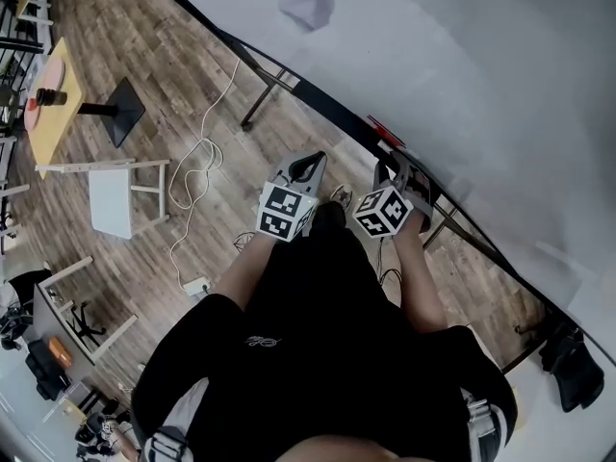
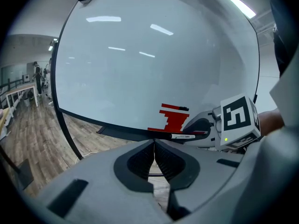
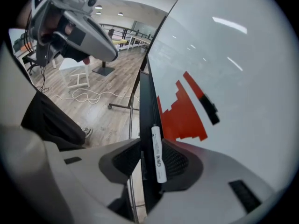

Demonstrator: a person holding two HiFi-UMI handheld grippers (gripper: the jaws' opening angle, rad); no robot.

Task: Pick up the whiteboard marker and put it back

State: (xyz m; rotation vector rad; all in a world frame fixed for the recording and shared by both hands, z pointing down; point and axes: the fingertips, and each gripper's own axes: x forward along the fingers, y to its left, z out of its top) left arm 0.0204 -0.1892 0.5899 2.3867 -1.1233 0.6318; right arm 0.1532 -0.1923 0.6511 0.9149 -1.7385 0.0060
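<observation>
The white whiteboard marker lies along the black tray ledge at the bottom of the whiteboard. My right gripper is open around it. The marker rests close against the right pad, with a gap to the left pad. In the left gripper view the marker shows on the ledge in front of the right gripper. My left gripper is shut with nothing in it. It hangs to the left of the right one, away from the board. In the head view both the left gripper and the right gripper point at the ledge.
A red stepped drawing and a black mark are on the board. On the wooden floor lie a white cable and a power strip. A white stool and a yellow table stand at the left. The board's stand leg reaches onto the floor.
</observation>
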